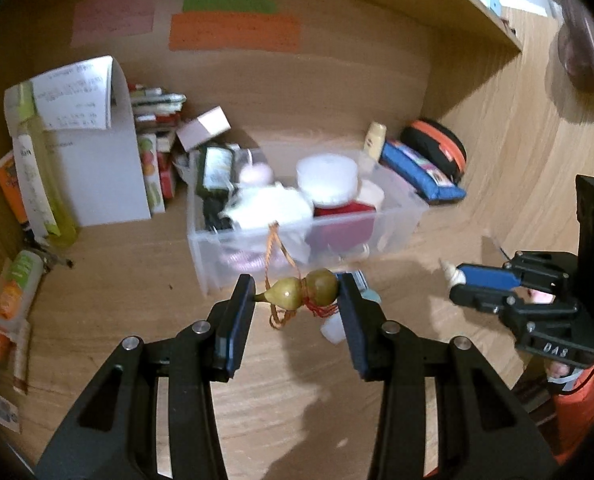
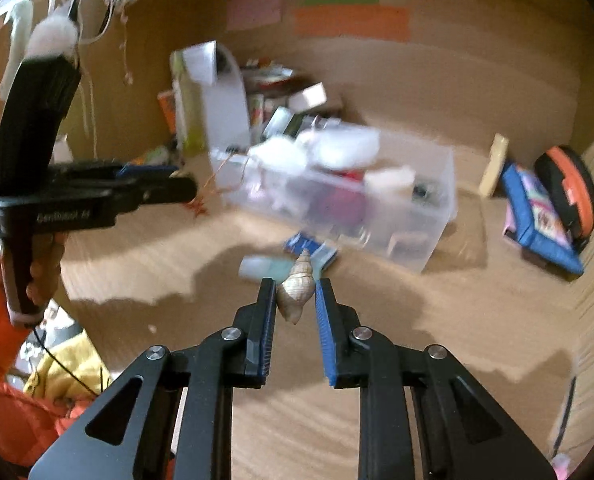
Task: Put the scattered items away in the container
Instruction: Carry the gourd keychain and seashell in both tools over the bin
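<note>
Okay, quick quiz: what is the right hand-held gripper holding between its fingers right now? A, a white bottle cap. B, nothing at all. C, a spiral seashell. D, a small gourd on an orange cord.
C: in the right wrist view, the right hand-held gripper is shut on a tan spiral seashell; the gourd sits in the left hand-held gripper.
</note>
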